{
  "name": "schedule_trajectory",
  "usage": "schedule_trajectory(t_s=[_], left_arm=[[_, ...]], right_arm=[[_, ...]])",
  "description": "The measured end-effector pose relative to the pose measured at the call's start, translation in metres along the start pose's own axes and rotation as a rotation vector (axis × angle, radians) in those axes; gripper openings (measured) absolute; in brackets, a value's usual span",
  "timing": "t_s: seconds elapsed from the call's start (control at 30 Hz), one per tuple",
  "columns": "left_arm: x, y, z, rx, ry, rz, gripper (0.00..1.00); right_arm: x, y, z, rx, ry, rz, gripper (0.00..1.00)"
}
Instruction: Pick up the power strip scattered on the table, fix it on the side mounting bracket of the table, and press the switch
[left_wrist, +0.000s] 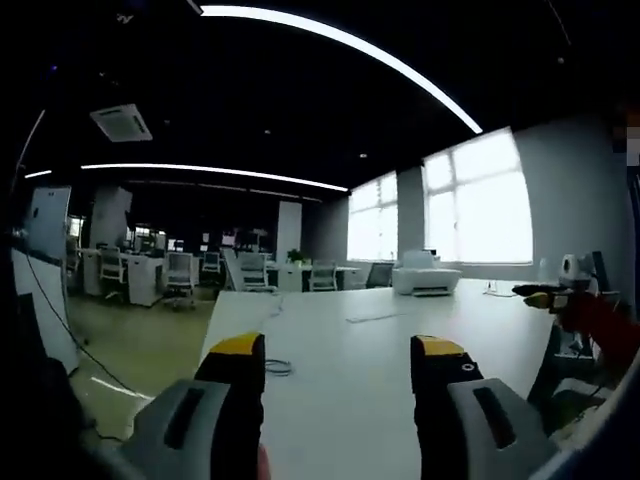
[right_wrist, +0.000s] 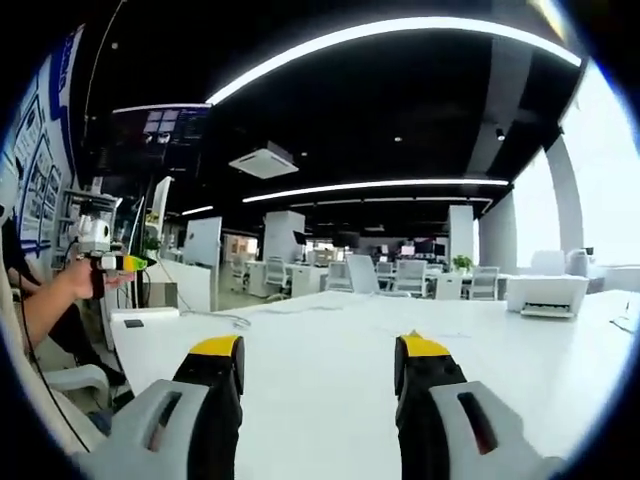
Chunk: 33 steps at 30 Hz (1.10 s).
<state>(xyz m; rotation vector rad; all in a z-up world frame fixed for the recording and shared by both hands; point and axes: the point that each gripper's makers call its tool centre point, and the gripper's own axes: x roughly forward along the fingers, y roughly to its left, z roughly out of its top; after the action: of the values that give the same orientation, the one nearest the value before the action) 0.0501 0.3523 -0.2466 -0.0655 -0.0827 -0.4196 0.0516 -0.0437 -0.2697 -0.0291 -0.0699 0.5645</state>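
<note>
My left gripper (left_wrist: 340, 350) is open, its yellow-tipped jaws held well apart over a long white table (left_wrist: 350, 390), with nothing between them. My right gripper (right_wrist: 318, 350) is open too and hovers over the white table (right_wrist: 320, 400), holding nothing. A thin cable (left_wrist: 278, 367) lies curled on the tabletop just beyond the left jaw, and another thin cable (left_wrist: 375, 318) lies further out. In the right gripper view a cable (right_wrist: 235, 319) trails across the far left part of the table, near a small dark object (right_wrist: 133, 323).
A white printer (left_wrist: 425, 278) (right_wrist: 547, 295) stands at the table's far end. At one side a person's hand holds a yellow-tipped gripper (left_wrist: 545, 295) on a red sleeve. Another person's arm holds a similar device (right_wrist: 100, 262). Office desks and chairs (left_wrist: 180, 272) stand behind.
</note>
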Motion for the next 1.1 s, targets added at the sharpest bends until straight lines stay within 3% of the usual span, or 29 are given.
schedule_trajectory(t_s=[0.2,0.77,1.1], left_arm=[[0.004,-0.005,-0.018,-0.024,0.021,0.009,0.63],[0.0,0.002,-0.045,-0.045,0.01,0.07,0.65],[-0.002,0.005,-0.045,-0.042,0.009,0.072,0.65]], right_arm=[[-0.005,-0.002,-0.007,0.005,0.008,-0.008,0.56],[-0.01,-0.004,-0.023,-0.003,0.041,-0.022,0.56],[-0.008,0.0,-0.025,0.001,0.051,-0.021,0.56]])
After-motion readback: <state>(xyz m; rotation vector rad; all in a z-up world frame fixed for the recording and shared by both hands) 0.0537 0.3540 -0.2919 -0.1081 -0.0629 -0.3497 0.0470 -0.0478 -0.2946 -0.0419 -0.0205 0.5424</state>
